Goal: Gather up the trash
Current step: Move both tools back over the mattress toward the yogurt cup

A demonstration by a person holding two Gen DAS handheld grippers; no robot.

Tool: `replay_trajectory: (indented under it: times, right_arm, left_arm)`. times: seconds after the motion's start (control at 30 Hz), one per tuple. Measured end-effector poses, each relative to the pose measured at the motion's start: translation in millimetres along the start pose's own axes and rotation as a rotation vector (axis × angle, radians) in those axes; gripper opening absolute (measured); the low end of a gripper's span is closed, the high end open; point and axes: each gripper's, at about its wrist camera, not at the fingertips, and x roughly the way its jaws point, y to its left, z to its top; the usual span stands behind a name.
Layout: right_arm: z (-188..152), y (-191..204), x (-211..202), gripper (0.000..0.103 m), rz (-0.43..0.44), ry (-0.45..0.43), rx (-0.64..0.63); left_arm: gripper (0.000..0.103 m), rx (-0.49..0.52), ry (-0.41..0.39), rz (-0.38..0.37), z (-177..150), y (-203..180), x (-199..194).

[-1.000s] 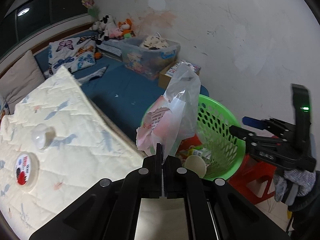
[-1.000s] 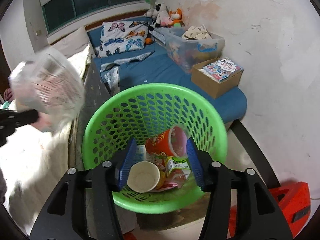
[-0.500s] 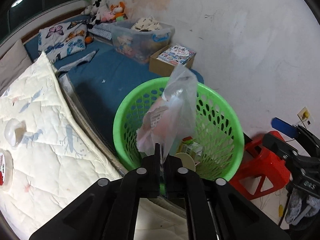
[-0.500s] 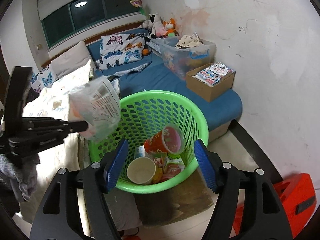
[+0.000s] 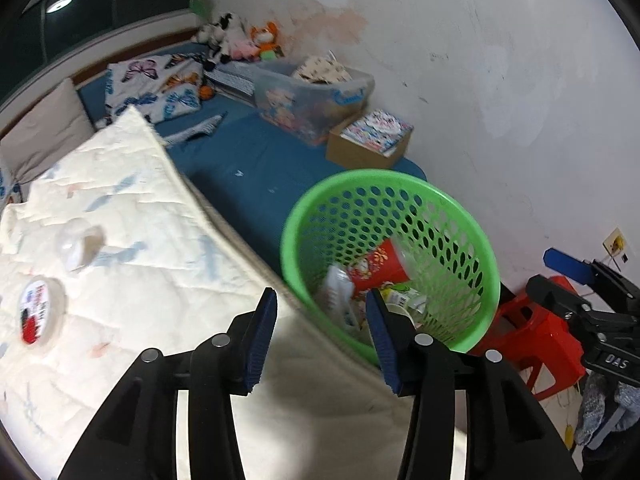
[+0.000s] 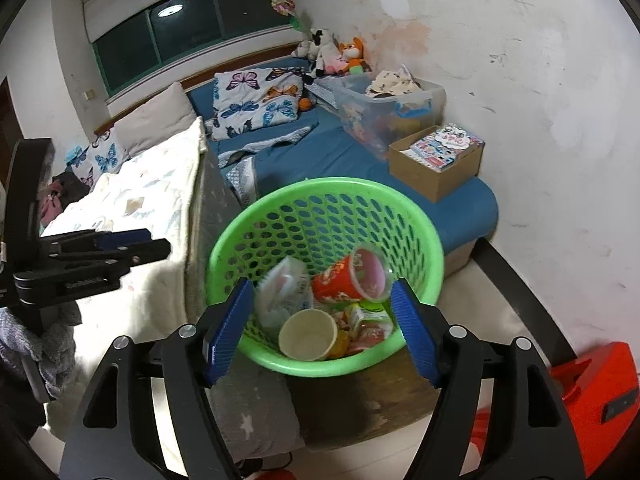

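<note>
A green mesh basket (image 5: 380,178) (image 6: 320,188) stands on the floor by the bed's corner. In it lie a crumpled clear plastic bag (image 6: 284,292) (image 5: 338,288), a red cup (image 6: 348,280), a beige paper cup (image 6: 308,334) and wrappers. My left gripper (image 5: 320,300) (image 6: 120,248) hovers over the quilt's edge beside the basket, its jaws opening with nothing between them. My right gripper (image 6: 322,292) (image 5: 580,276) sits above and in front of the basket, jaws opening and empty. A round red-labelled lid (image 5: 38,312) and a small clear cup (image 5: 80,244) lie on the quilt (image 5: 140,240).
The blue mattress (image 5: 248,160) carries a clear storage bin (image 6: 392,104), a cardboard box of books (image 6: 440,160), butterfly pillows and plush toys. A red stool (image 5: 536,340) stands right of the basket by the white wall. A dark mat lies under the basket.
The left gripper went from shut on the plastic bag to open, and the bag dropped into the basket. The right gripper's jaws widened and it drew back a little.
</note>
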Motion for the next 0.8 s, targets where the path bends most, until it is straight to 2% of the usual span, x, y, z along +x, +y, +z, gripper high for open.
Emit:
replay_trajectory:
  times: [0.13, 0.37, 0.7, 0.8]
  right_arm:
    - [1.5, 17.8, -2.2, 0.073, 0.021, -0.008, -0.028]
    - [10.7, 60.4, 0.4, 0.077, 0.08, -0.017, -0.084]
    - [24.9, 137.4, 21.3, 0.078, 0.172, 0.0, -0.198]
    - [27.0, 159.5, 29.1, 0.078, 0.194, 0.012, -0.229]
  left_arm:
    - [0.052, -0.039, -0.041, 0.028, -8.6, 22.0, -26.7]
    - [0.062, -0.106, -0.096, 0.124, -35.1, 69.2, -70.9]
    - [0.062, -0.275, -0.101, 0.261, -74.0, 164.3, -116.8]
    - [0.062, -0.307, -0.108, 0.287, -82.7, 181.2, -128.0]
